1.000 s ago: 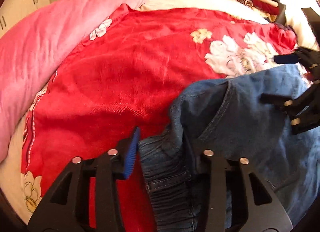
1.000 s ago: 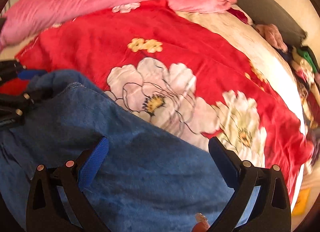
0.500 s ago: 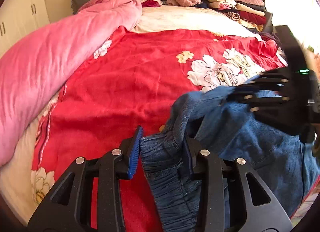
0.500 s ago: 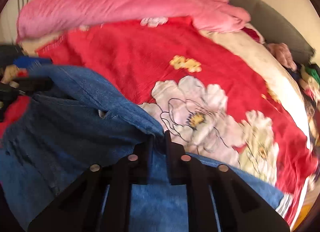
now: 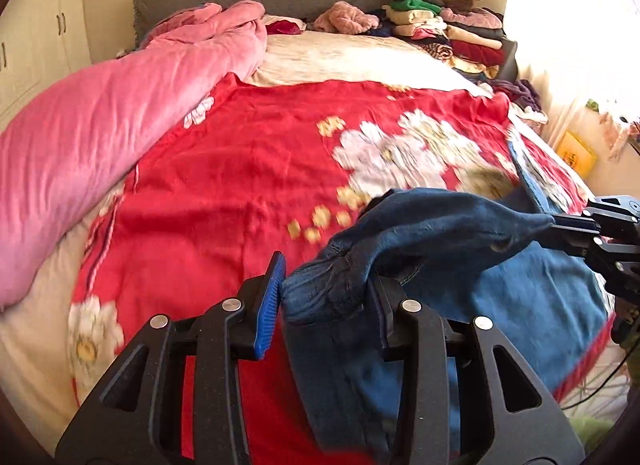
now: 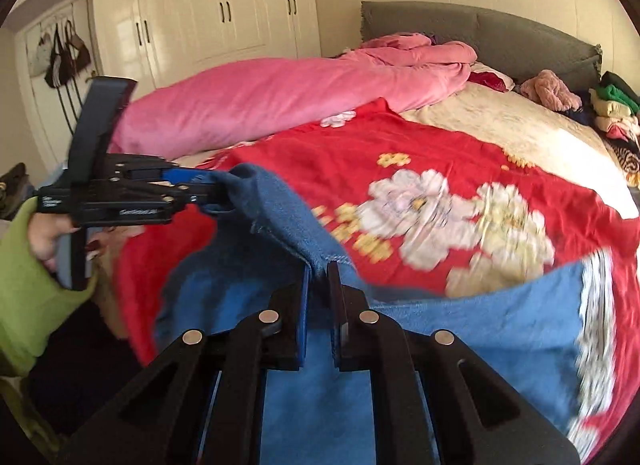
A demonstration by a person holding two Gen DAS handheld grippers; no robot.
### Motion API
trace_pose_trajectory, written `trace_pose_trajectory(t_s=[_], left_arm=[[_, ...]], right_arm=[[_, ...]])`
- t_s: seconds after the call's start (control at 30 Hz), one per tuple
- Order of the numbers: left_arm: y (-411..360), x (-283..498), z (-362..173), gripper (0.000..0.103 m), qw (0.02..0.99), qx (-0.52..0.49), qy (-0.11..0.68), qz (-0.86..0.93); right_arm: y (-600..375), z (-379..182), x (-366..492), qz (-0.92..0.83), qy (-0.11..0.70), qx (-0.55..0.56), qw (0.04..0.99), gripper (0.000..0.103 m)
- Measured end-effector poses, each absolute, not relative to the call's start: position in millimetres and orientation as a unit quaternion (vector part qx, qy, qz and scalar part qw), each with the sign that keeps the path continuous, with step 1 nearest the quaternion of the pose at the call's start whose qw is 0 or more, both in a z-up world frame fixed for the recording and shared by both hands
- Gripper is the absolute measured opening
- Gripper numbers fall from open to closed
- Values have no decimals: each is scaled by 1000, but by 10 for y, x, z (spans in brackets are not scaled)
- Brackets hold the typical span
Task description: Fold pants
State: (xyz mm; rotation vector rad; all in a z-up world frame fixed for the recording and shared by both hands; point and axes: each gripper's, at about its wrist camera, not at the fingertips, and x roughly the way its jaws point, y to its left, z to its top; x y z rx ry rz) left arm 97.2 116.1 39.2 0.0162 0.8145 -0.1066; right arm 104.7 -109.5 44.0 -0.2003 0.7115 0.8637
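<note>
Jeans [image 5: 460, 265] are hanging above the red blanket [image 5: 240, 169], left gripper [image 5: 326, 301] grasping the waistband, right gripper [image 6: 318, 297] clenching the edge.

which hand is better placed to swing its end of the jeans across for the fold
Probably right: the right hand-held gripper pinches the flat edge of the jeans. The left hand-held gripper clamps the bunched waistband, a steadier anchor.

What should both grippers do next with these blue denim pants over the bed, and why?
Probably lift a little higher and draw the two grips apart. The left gripper and the right gripper each pinch the top edge of the blue denim pants, yet that edge sags between them, and the fabric hangs bunched over the red floral blanket. Stretching it flat should prepare the fold.
</note>
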Motion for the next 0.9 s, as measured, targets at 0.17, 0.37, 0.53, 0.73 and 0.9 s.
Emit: trace_pose_trajectory(t_s=[0.17, 0.37, 0.53, 0.73, 0.9], left_arm=[[1110, 563, 259, 30, 912, 8, 406, -61], [1101, 321, 37, 33, 894, 2, 443, -63], [1132, 208, -31, 41, 888, -5, 458, -48], [1044, -228, 299, 41, 906, -16, 419, -57], [744, -68, 290, 41, 904, 2, 420, -86]], right_arm=[[-1116, 316, 533, 421, 347, -116, 830, 8], [-1039, -14, 176, 428, 387, -139, 805, 8], [-1000, -270, 77, 424, 415, -140, 793, 8], [-1008, -279, 40, 437, 423, -128, 784, 8], [-930, -375, 3, 445, 440, -125, 770, 11]])
